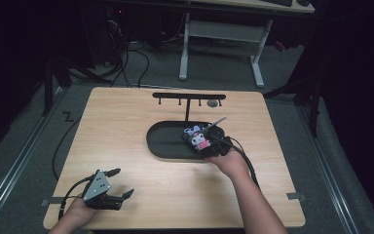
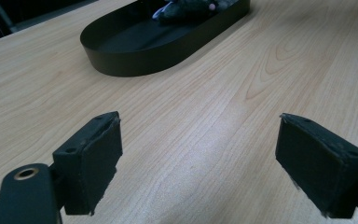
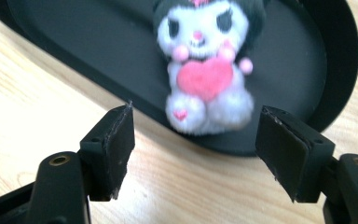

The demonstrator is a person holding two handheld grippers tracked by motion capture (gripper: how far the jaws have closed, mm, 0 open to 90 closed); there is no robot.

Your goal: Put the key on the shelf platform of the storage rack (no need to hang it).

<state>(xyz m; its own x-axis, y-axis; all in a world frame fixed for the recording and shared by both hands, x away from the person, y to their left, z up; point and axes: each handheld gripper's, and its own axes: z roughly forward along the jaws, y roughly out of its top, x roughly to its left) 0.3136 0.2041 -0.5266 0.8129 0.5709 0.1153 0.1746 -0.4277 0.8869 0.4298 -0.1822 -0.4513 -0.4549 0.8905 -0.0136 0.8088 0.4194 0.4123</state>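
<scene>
**Plush toy lying in black tray; right gripper spread at its feet**

The setting is a dim room with a pale wooden table (image 1: 126, 141) under the light; a second desk frame and loose cables stand on the grey floor beyond it.

The right gripper (image 3: 196, 149) is spread wide, its jaws empty, poised at the near rim of the black oval tray (image 3: 74, 51). Between and just beyond the jaws lies the plush toy (image 3: 207, 70), a white figure with dark ears and a pink heart on its chest. It rests inside the tray at its right end, face up, feet toward the gripper. Nothing is pinched; the pads stand clear on either side of the toy's lower body. The judgement is that the jaws are set this wide so as to pass around the toy without disturbing it.

In the high view the toy (image 1: 198, 138) has its long axis running from head, toward the far left, to feet, toward the near right, roughly in line with the right gripper (image 1: 213, 147) and forearm. Behind the tray a black stand with hooks (image 1: 189, 96) rises.

The left gripper (image 2: 198, 154) is likewise released and holds nothing, idle over bare wood at the table's near left corner, well apart from the tray (image 2: 135, 60), evidently parked out of the way.
</scene>
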